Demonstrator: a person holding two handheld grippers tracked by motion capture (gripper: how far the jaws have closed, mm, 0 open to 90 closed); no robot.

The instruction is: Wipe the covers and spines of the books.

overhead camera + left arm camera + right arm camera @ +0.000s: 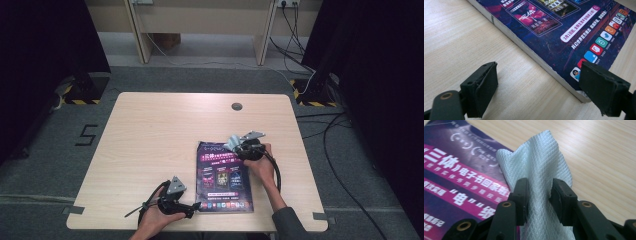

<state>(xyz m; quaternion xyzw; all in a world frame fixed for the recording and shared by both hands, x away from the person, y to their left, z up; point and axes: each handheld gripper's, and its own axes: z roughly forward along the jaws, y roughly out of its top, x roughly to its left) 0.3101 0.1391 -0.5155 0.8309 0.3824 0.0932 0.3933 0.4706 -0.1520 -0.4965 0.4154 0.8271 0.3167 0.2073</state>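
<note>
The work in hand looks like wiping the cover of a book [223,176] with a white quilted cloth [537,165], and it seems to be at an early or middle stage, not finished. The book lies flat on the table [150,145], cover up, in the near right part of the top, its near edge close to the table's near edge. The right tongs [239,146] sit over the book's far right corner, and in the right gripper view the cloth stands between their pads [522,192], which press into it from both sides, so these tongs are clamped on the cloth. Part of the cloth hangs over the cover's far corner and part over bare wood beside it. The left tongs [539,87] rest at the book's near left corner with the jaws wide apart and nothing gripped; in the left gripper view one pad [599,85] lies at the cover's corner, whether touching it I cannot tell, and the other stands over the table beside the book's edge, so they appear placed to steady the book and not to lift it. Judging from this, the cloth is taken up and brought to the cover. Most of the cover, down to the near edge, would be left to wipe; how clean it is already I cannot tell.
</note>
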